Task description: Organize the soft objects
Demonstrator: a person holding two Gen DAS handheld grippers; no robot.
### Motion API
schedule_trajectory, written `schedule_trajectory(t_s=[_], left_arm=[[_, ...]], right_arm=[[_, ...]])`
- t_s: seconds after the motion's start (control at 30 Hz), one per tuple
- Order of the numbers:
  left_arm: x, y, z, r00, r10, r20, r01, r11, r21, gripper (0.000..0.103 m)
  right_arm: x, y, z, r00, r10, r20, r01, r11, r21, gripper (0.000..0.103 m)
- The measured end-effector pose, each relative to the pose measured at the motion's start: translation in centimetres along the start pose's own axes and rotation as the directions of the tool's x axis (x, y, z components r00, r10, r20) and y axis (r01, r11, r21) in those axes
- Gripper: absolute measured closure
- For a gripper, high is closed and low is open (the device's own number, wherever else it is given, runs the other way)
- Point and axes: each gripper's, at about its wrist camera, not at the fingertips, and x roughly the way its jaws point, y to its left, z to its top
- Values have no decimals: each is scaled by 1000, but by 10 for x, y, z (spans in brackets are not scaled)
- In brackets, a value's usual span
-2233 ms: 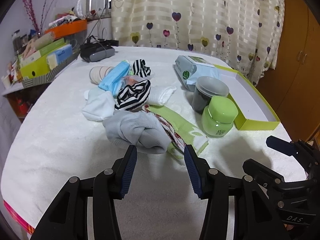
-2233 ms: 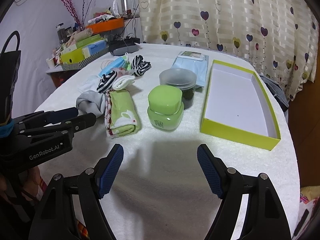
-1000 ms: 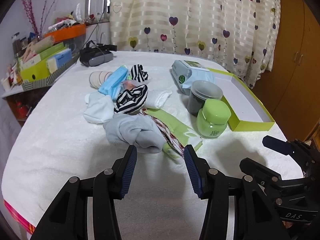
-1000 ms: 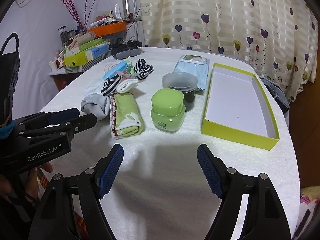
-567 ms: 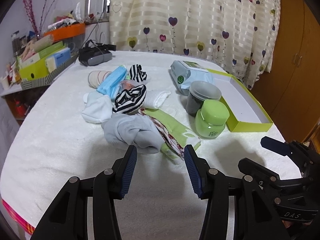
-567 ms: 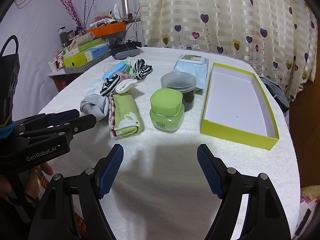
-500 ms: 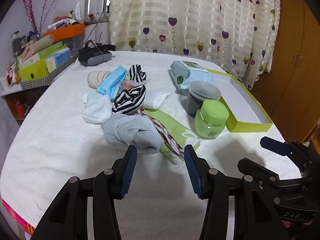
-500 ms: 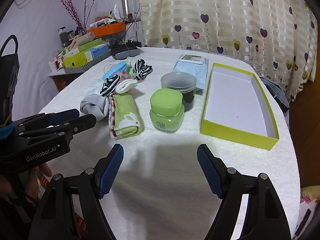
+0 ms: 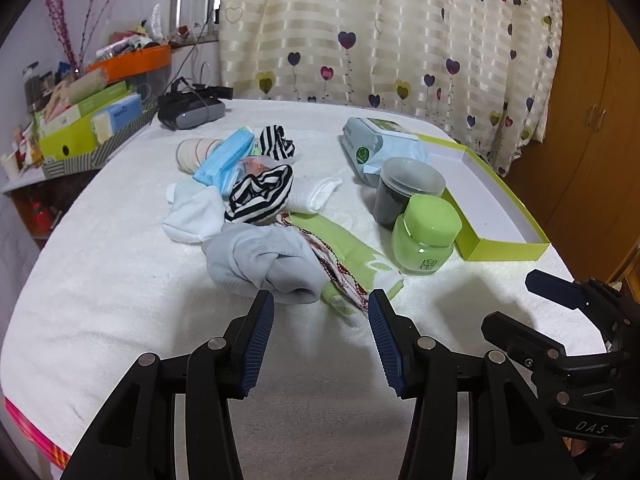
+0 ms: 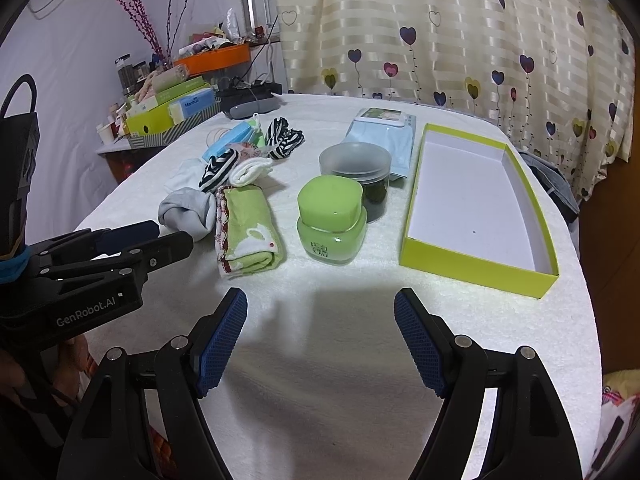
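A pile of soft things lies on the white towel-covered table [image 9: 100,280]: a grey sock bundle [image 9: 264,262], a folded green towel [image 9: 348,258], a black-and-white striped sock [image 9: 260,194], white socks [image 9: 196,216] and a blue face-mask pack [image 9: 224,158]. My left gripper [image 9: 318,308] is open and empty, just short of the grey bundle. My right gripper [image 10: 320,320] is open and empty over bare towel, in front of the green towel [image 10: 248,228] and the grey bundle [image 10: 186,212]. An empty yellow-green box [image 10: 476,204] lies to the right.
A green-lidded jar [image 10: 332,220] and a dark jar with a frosted lid [image 10: 360,176] stand between the towel and the box. A wet-wipes pack [image 10: 384,136] lies behind them. A cluttered shelf [image 9: 80,120] stands at the left, a curtain at the back.
Both grippers have drawn back slightly from the table; the objects look a little farther away. Both stay open and empty, and nothing on the table has moved.
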Motion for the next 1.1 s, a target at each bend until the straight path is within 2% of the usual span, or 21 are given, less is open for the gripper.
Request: schedule_trajectory(t_s=[0.8,1.1], left_arm=[[0,4,-3,1000,5,11,-5,1000,-9,55],[-2,18,-2,1000,-24,20,25,999,-34,55]], right_arm=[[0,3,0,1000,0,-4,0,1000,-4,27],[0,8,4,1000,15,-3,-15,1000,2,27]])
